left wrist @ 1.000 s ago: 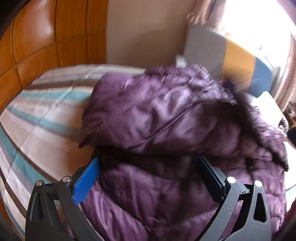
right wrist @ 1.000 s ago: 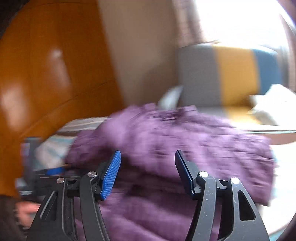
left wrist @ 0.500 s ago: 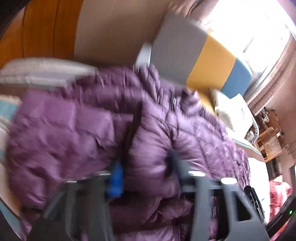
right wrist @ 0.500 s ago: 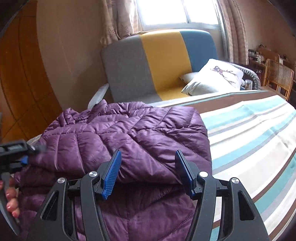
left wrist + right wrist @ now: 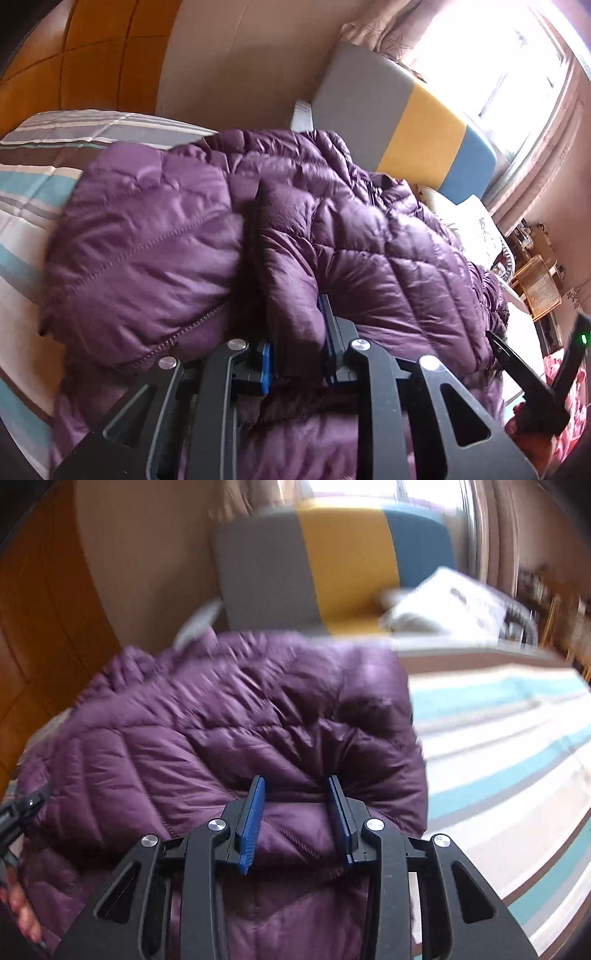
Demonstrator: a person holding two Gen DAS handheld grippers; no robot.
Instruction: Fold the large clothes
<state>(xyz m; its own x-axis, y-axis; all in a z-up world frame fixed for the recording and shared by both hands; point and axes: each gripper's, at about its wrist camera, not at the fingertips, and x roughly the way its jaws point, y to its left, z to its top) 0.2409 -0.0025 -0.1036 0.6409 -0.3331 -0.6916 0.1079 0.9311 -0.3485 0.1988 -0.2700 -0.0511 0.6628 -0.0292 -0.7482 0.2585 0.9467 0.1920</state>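
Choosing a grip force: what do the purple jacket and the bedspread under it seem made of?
Purple jacket: apparently thin nylon-like shell with a sheen, puffy filling between stitched quilting lines. Bedspread: matte woven cloth, probably cotton, striped teal, white and brown.

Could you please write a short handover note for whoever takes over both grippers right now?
Left gripper: shut on a raised fold of the quilted purple down jacket.
Right gripper: jaws narrowed around a jacket fold; firm grip cannot be told.
Jacket lies bunched on the striped white, teal and brown bedspread, near the grey, yellow and blue sofa.
Done: jacket partly doubled over.
Left: probably finish the fold, flatten, release.
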